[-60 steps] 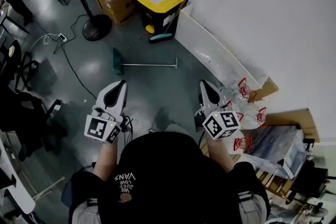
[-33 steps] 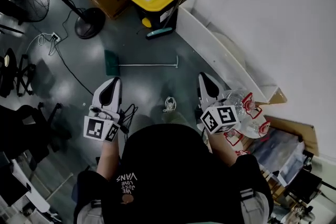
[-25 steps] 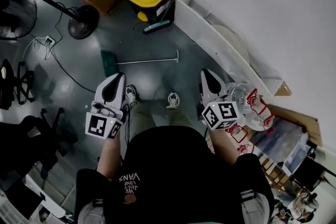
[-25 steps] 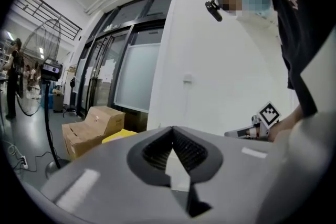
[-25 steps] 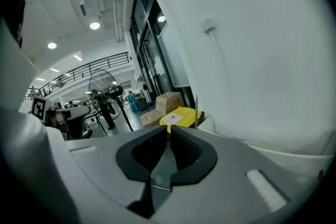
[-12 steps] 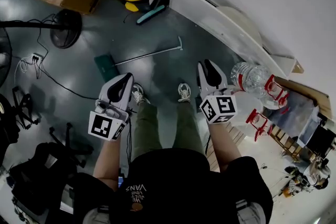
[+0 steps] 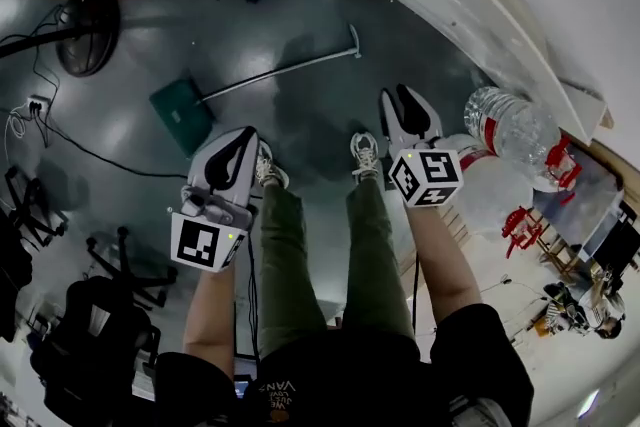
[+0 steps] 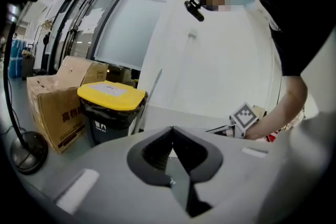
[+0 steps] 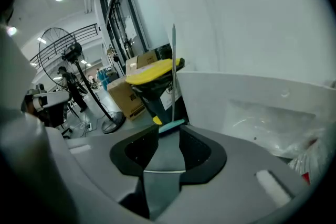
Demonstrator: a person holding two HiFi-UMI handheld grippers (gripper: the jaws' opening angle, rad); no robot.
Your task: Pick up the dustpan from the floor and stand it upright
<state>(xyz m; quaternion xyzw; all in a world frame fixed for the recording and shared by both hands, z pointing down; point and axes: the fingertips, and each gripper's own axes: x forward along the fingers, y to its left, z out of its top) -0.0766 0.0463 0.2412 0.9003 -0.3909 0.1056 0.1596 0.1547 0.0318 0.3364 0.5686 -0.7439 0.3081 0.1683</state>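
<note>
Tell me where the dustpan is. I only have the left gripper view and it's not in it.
Observer: Head view: the green dustpan lies flat on the floor, up-left of the left gripper, untouched.
Operator: Handle?
Observer: Its long handle runs up and right along the floor.
Operator: Right gripper?
Observer: The right gripper has fingers that have just been opening; only floor shows between them.
</note>
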